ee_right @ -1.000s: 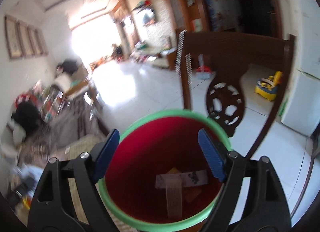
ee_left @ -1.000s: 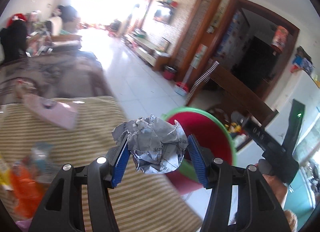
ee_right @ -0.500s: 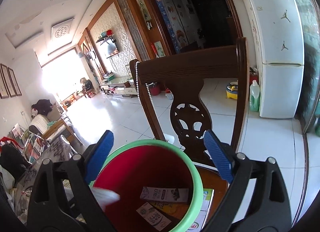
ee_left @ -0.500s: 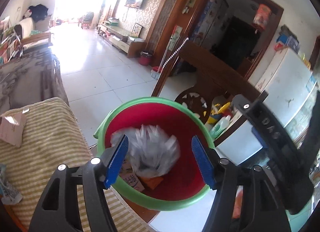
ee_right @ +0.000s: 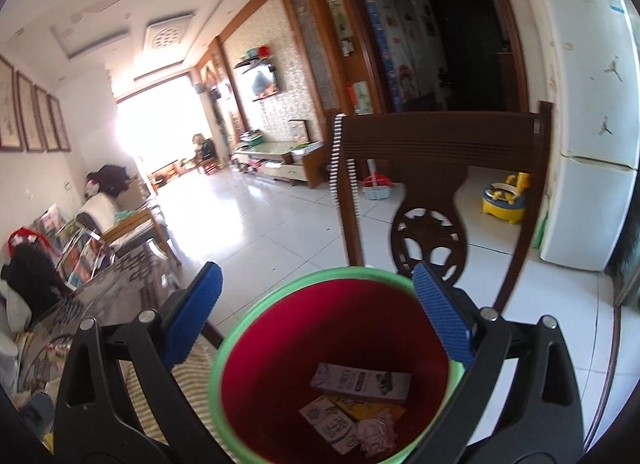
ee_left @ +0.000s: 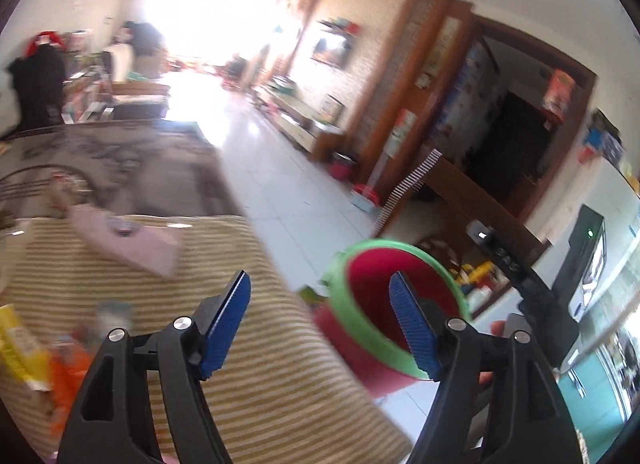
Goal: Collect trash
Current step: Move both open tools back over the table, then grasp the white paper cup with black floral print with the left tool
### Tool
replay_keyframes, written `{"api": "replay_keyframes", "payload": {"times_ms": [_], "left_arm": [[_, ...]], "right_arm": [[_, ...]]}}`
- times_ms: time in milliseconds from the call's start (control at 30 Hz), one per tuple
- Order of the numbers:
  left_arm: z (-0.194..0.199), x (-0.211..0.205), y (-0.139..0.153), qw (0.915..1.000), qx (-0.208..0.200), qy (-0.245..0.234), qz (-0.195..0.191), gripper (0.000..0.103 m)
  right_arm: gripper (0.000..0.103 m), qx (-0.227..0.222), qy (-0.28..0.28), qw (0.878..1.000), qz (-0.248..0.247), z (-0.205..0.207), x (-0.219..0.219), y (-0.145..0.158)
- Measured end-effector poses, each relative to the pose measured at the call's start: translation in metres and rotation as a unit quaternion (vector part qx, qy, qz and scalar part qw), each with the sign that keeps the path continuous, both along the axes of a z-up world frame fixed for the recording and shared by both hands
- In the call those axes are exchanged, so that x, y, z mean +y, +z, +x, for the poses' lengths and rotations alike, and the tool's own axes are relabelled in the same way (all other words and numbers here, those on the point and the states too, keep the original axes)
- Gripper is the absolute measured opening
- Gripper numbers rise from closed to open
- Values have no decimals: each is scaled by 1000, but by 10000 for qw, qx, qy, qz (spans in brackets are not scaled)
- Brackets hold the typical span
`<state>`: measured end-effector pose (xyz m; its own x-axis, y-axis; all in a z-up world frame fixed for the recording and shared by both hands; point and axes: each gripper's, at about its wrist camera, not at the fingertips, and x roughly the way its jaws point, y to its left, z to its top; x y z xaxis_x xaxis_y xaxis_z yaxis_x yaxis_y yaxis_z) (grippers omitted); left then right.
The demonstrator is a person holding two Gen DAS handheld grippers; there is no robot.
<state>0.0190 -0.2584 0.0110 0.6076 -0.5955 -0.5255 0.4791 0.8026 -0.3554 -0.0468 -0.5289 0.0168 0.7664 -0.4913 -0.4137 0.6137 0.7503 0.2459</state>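
The red bin with a green rim [ee_right: 240,338] stands under my right gripper [ee_right: 316,276], whose jaws are opening with nothing pressed between the blue pads. Inside the bin lie a milk carton [ee_right: 360,380], other cartons and a crumpled paper wad [ee_right: 376,434]. My left gripper [ee_left: 320,282] hangs over the edge of the striped tablecloth [ee_left: 248,364], its jaws opening and empty. In the left wrist view the bin [ee_left: 352,304] sits just to the right, behind the right finger. Blurred orange wrapper [ee_left: 68,368] and a yellow pack [ee_left: 16,344] lie at the table's left.
A pink packet [ee_left: 128,240] lies further back on the cloth. A dark wooden chair [ee_right: 440,144] stands right behind the bin, with a white fridge [ee_right: 592,124] to its right. White tiled floor [ee_right: 260,224] stretches away beyond the table. A hand [ee_left: 500,328] shows beside the bin.
My left gripper carried the crumpled newspaper over the bin, let it drop in, then swung back left toward the table. Both grippers' jaws widened. The bin now holds the wad.
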Motion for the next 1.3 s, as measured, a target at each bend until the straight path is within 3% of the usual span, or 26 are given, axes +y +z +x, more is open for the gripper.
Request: {"api": "replay_keyframes", "payload": {"times_ms": [133, 233, 433, 600, 700, 967, 1133, 1300], "left_arm": [[7, 67, -7, 9970, 84, 768, 48, 70], [13, 124, -21, 9892, 309, 1427, 162, 70], [18, 234, -56, 9561, 940, 2768, 204, 70], [32, 288, -95, 9297, 1627, 3301, -128, 70], [42, 301, -109, 9207, 1839, 3438, -181, 70], [63, 320, -138, 9153, 2230, 3324, -437, 73], [60, 323, -138, 9201, 2099, 3255, -584, 68], [52, 327, -127, 9231, 1913, 3260, -711, 65]], "right_arm": [[96, 150, 370, 9991, -147, 18, 24, 2], [96, 272, 692, 9969, -240, 31, 46, 2], [98, 433, 1222, 9904, -487, 54, 93, 6], [98, 585, 1614, 9828, -681, 73, 134, 6], [98, 669, 1869, 9764, -853, 82, 159, 4], [98, 721, 2840, 9490, -1165, 98, 227, 2], [98, 859, 3537, 9235, -1211, 101, 263, -3], [98, 892, 4047, 9056, -903, 103, 288, -7]]}}
